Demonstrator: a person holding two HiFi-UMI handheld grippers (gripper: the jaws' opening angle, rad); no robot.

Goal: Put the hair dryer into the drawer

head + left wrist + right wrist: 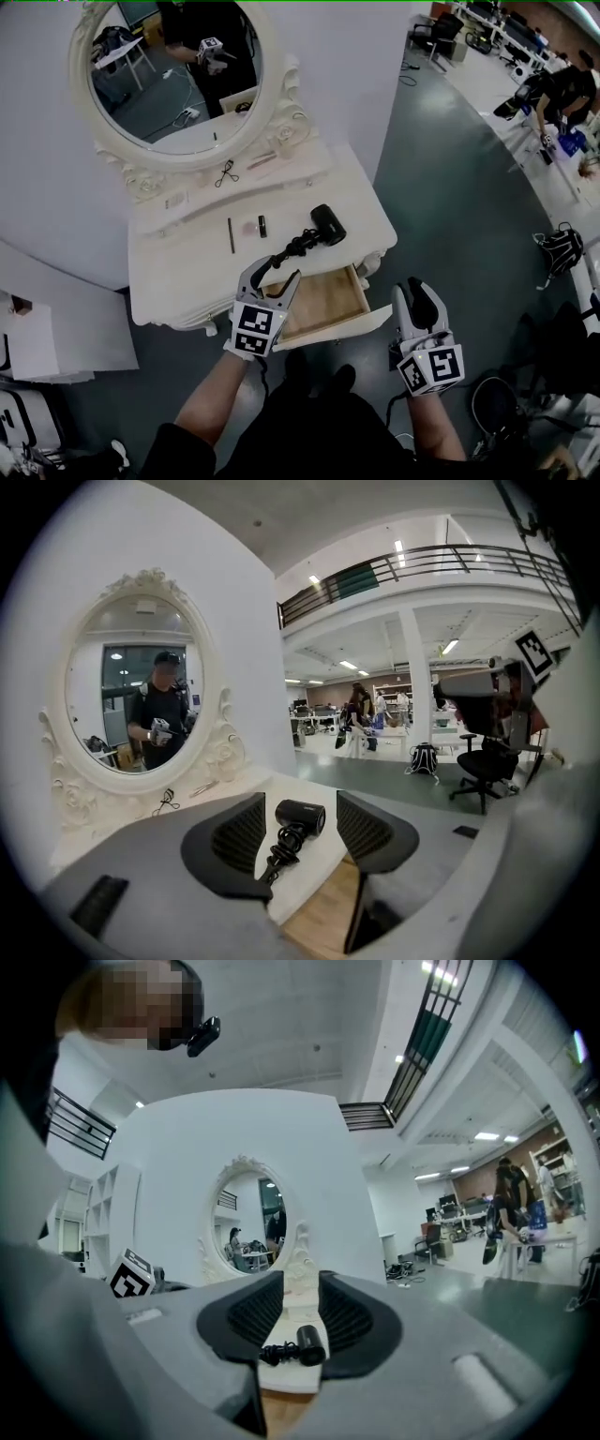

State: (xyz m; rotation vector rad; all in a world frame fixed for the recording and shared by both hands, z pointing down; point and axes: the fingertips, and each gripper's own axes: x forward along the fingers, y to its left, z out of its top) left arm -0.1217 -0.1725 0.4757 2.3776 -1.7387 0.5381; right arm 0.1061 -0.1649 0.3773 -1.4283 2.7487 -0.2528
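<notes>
1. A black hair dryer (326, 225) with a coiled black cord lies on top of a white carved bench (187, 262), near its front right edge. Its barrel points toward the right corner, and the cord trails from it toward the front edge.
2. Just below that front edge, a wooden drawer (323, 302) with a pale board bottom stands pulled out. No view shows anything inside it.
3. The left tool (272, 281) hovers at the front edge of the bench, over the left part of the drawer, and is tilted a little downward. Its jaws are spread apart and grasp nothing. In the left gripper view the hair dryer (300, 816) shows through the gap between them, farther off on the benchtop and clear of both pads.
4. The right tool (419, 305) is held to the right of the drawer, over the grey-green floor (450, 187) and off the bench. Its jaws are also released and empty. In the right gripper view the hair dryer (309, 1346) lies well beyond them.
5. Each tool carries a marker cube (251, 330) at its rear, and bare forearms reach up to both from below.
6. Farther back on the bench a thin dark stick (231, 235) lies left of the hair dryer. An oval mirror (169, 75) in a white ornate frame stands behind, and a person in dark clothing is reflected in it.
</notes>
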